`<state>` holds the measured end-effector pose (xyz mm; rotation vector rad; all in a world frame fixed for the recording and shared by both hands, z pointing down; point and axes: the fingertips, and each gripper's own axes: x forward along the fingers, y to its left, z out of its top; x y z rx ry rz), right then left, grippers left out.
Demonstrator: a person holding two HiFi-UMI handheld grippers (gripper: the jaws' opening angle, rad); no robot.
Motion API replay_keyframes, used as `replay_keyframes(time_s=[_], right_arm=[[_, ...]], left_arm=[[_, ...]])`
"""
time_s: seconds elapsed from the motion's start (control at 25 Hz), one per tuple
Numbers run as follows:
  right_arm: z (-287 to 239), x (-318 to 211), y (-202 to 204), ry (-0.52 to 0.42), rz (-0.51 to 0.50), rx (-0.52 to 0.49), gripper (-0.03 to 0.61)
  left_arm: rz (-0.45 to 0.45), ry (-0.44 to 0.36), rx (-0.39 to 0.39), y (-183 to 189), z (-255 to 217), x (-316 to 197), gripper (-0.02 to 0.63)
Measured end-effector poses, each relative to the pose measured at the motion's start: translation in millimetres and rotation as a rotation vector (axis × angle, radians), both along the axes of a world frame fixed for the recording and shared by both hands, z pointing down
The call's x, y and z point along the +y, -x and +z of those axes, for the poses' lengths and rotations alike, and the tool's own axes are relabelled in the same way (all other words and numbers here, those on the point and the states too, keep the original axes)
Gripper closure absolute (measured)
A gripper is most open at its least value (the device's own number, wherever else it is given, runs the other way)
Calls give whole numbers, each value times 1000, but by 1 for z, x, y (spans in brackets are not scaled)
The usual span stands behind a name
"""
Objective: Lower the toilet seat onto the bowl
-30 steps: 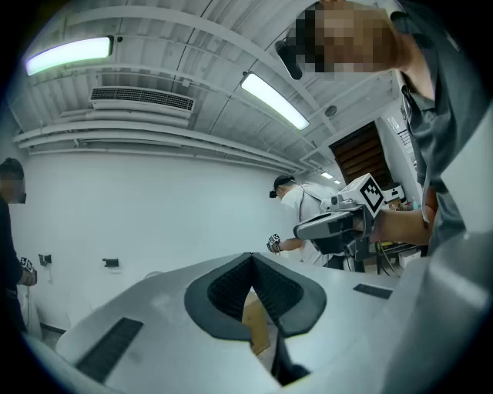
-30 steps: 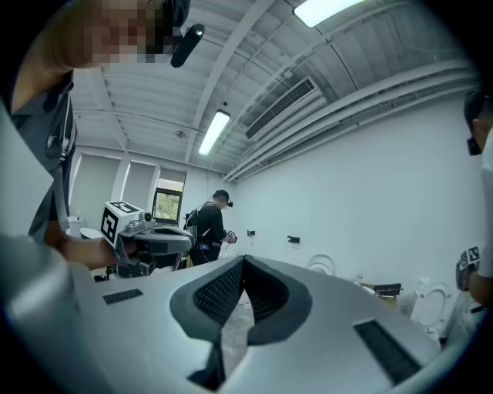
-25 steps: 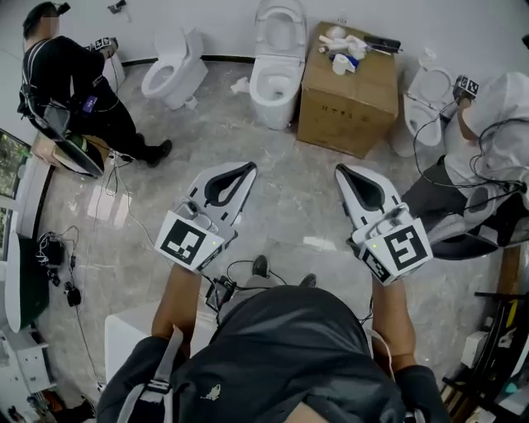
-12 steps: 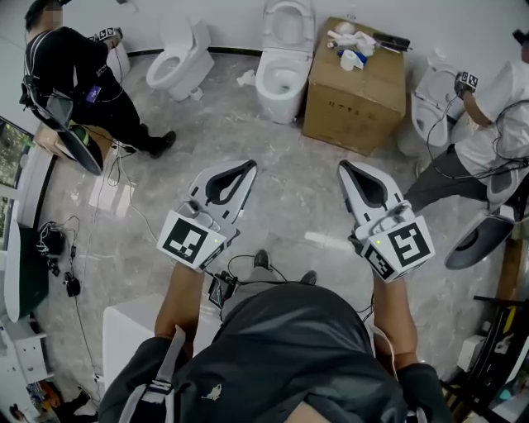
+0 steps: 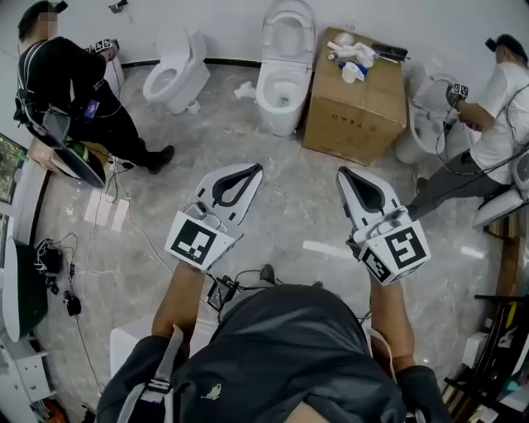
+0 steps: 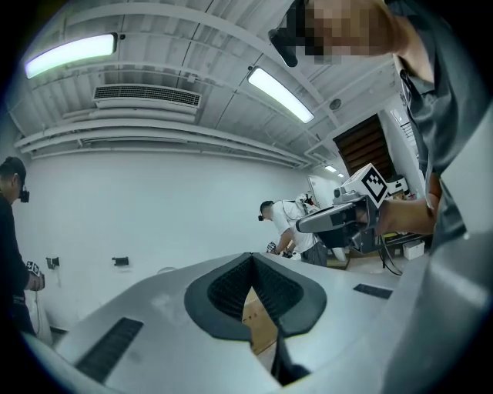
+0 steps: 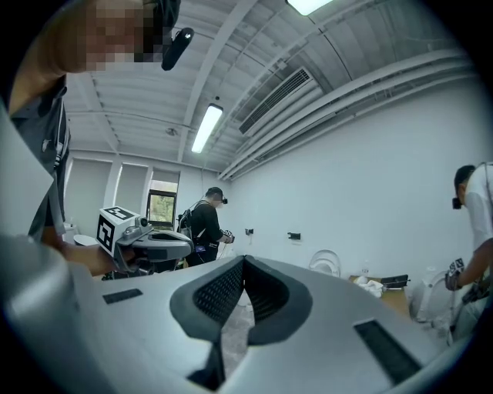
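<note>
Your left gripper (image 5: 254,168) and right gripper (image 5: 341,172) both have fingers closed tip to tip, holding nothing. The toilet (image 5: 282,83) stands well ahead beside the box (image 5: 351,103), its seat (image 5: 288,21) apparently upright.

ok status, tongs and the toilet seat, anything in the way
Left tongs and right tongs shut, empty, short of the toilet ahead. Seat upright, not lowered yet. Cardboard box sits beside the toilet, off the path.

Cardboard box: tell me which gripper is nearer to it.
Right. In the head view the right gripper is straight below the cardboard box, with bare floor between them. The left gripper is farther off, down and to its left.
</note>
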<state>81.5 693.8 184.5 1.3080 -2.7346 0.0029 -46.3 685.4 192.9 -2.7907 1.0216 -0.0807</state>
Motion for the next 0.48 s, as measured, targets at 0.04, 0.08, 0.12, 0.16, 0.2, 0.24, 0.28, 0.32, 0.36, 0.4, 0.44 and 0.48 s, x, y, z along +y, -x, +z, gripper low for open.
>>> replay_keyframes(time_s=[0.04, 0.08, 0.12, 0.16, 0.2, 0.24, 0.28, 0.32, 0.36, 0.4, 0.44, 0.48], right_arm=[[0, -4, 6, -3, 5, 4, 571], [-1, -7, 11, -5, 10, 8, 571], [-1, -10, 16, -7, 14, 10, 571], [-1, -12, 21, -7, 17, 12, 571], [-1, -15, 23, -7, 18, 15, 571], [0, -18, 24, -4, 17, 19, 571], [1, -21, 23, 2, 16, 25, 571], [3, -25, 20, 9, 15, 31, 571], [4, -31, 16, 16, 13, 35, 571], [5, -38, 12, 22, 11, 37, 571], [6, -46, 8, 26, 8, 37, 571], [8, -54, 4, 30, 2, 36, 571]], left_arm=[[7, 0, -1, 5, 1, -4, 609], [14, 1, -1, 9, 3, -7, 609], [19, 3, 0, 13, 5, -11, 610], [24, 8, 0, 17, 7, -15, 610], [28, 14, 0, 18, 10, -19, 610], [32, 21, -1, 18, 12, -23, 610], [35, 29, -1, 16, 15, -27, 609], [36, 40, 0, 13, 18, -31, 610], [37, 51, 4, 10, 21, -36, 609], [35, 60, 9, 6, 24, -44, 610], [32, 58, 16, 3, 26, -53, 609], [29, 47, 26, -2, 27, -64, 609]])
